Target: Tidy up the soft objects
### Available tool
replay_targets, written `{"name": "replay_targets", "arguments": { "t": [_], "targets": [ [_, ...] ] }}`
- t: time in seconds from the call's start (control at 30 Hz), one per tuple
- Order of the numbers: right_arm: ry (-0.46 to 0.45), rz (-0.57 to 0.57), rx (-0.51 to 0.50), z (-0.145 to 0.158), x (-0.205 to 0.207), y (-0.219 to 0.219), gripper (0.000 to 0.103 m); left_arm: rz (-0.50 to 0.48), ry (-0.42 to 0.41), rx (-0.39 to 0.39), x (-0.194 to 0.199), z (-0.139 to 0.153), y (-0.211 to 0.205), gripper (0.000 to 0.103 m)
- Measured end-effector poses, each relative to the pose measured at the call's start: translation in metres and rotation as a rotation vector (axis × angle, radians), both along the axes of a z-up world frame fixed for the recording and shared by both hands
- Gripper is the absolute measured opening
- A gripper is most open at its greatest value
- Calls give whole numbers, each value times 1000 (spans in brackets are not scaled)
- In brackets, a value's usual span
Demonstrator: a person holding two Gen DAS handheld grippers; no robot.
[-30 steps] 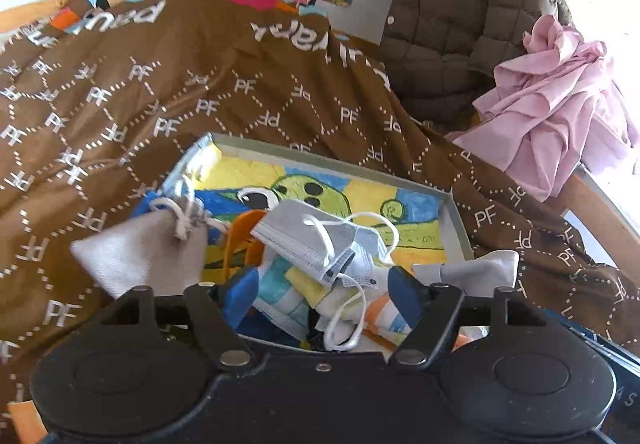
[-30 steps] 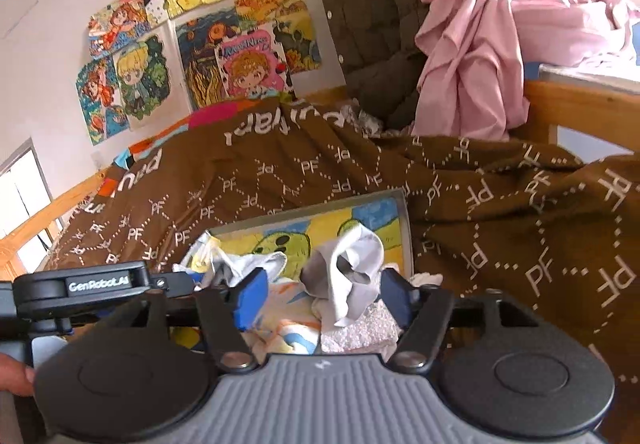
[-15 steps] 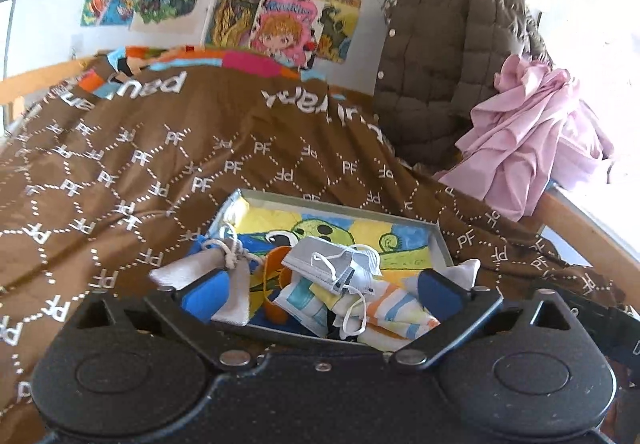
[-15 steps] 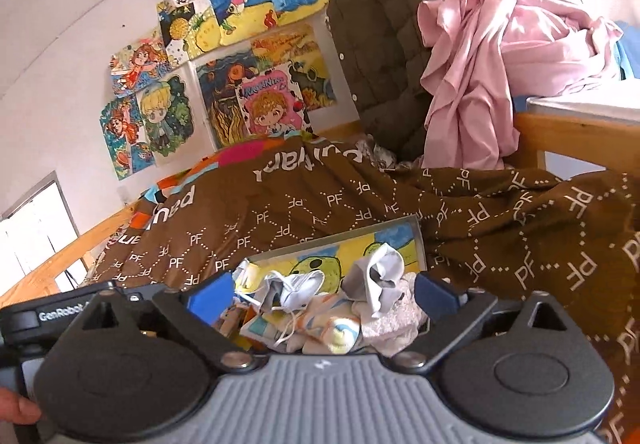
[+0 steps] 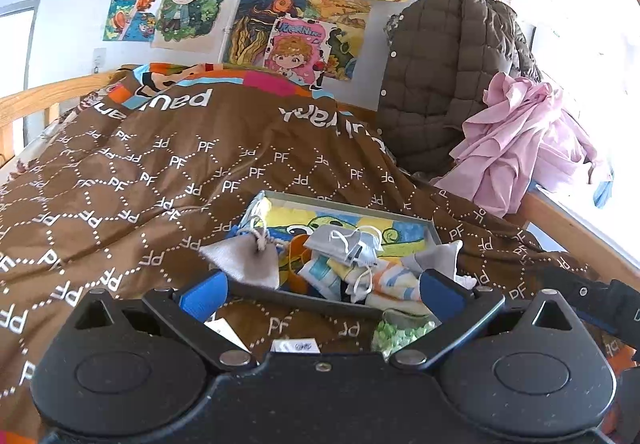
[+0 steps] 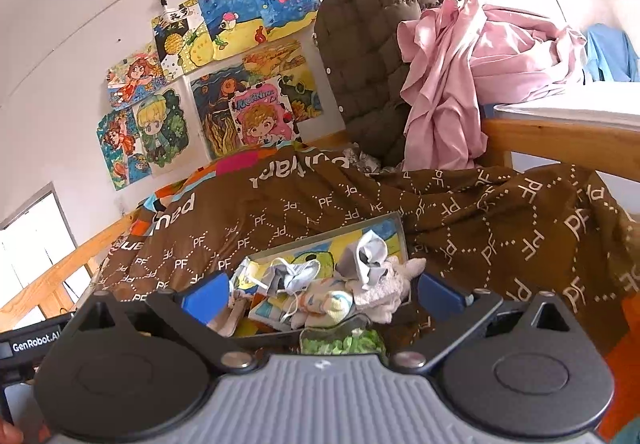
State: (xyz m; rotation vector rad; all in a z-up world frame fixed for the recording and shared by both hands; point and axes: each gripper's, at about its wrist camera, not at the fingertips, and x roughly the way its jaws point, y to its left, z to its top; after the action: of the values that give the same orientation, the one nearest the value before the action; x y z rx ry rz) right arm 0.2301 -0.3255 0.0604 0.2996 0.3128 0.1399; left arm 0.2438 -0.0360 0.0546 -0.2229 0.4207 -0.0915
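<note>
A shallow grey tray (image 5: 344, 203) with a cartoon lining lies on the brown bedspread, heaped with soft things. In it are a grey drawstring pouch (image 5: 244, 258), a grey face mask (image 5: 344, 244), striped cloths (image 5: 394, 280) and a grey sock (image 5: 438, 256). My left gripper (image 5: 320, 294) stands open a little short of the tray's near edge, with nothing between its blue pads. The right wrist view shows the same tray (image 6: 320, 240) with a face mask (image 6: 296, 276), a grey sock (image 6: 366, 254) and a fluffy white cloth (image 6: 384, 290). My right gripper (image 6: 320, 294) is open and empty too.
The brown patterned bedspread (image 5: 160, 172) covers the bed. A brown quilted jacket (image 5: 448, 76) and a pink garment (image 5: 516, 148) hang over the wooden rail at right. A bag of green bits (image 5: 396, 334) lies just before the tray. Drawings cover the wall.
Both grippers have opened wide and drawn back and upward from the tray. The cloth items that lay between their pads now rest in the tray.
</note>
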Motion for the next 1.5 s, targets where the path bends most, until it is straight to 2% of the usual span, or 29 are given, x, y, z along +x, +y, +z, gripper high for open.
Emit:
{"name": "replay_targets", "arguments": {
  "t": [0.43,0.77,1.23,1.4,1.5],
  "targets": [
    [-38,52,-90,5,-44,29,103,30,-26,1,-45,-2,8,102],
    [14,83,-137,-4,-67,49,103,30,-57,24,-78,-7,14,102],
    [119,94,-199,-23,-91,69,103,74,-2,69,-124,-34,35,102],
    [140,107,-227,-26,-95,78,103,119,52,52,-137,-48,44,102],
    [148,116,-246,-29,-95,81,103,138,94,67,-138,-54,46,102]
  ]
}}
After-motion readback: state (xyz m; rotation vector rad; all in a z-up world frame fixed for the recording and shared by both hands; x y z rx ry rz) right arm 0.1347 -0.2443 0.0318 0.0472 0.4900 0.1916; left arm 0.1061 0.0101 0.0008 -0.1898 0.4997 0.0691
